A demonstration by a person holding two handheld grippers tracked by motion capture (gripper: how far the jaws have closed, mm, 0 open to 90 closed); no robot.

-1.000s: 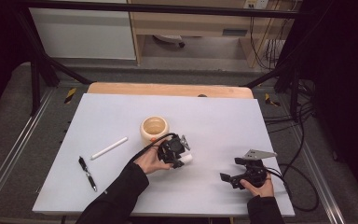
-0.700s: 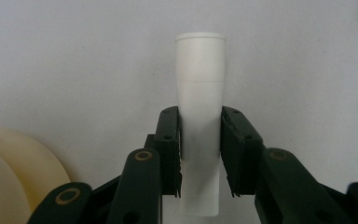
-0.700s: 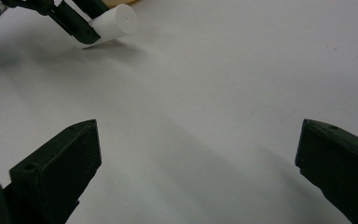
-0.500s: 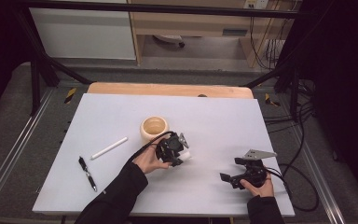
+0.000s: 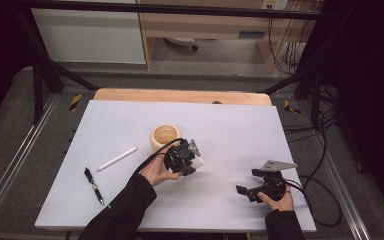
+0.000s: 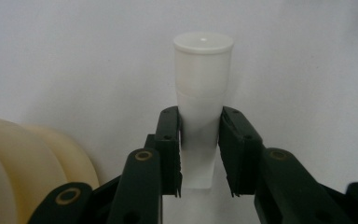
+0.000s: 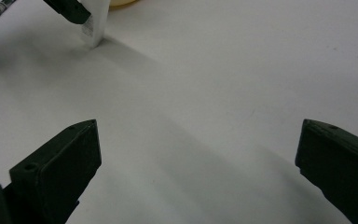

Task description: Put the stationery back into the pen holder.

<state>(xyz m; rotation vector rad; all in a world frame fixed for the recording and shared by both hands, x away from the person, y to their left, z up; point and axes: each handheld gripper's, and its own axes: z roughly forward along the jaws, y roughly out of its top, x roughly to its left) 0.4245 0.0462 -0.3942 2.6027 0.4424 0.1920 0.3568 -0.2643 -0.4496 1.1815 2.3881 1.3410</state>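
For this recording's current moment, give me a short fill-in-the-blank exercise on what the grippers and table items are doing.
1. The left gripper is shut on a white plastic ____ with a capped end.
2. The right gripper has its jaws ____ with nothing between them.
3. Beside the held item stands a cream-coloured round ____.
4. The black pen and the white stick lie on the table to the ____ of the person's left hand.

Missing words: tube; open; bowl; left

no text, label, brand, number or sign can be read. faint print is seen on the white tube [image 7: 94,25] near the cream bowl [image 5: 165,136], too blurred to be made out.
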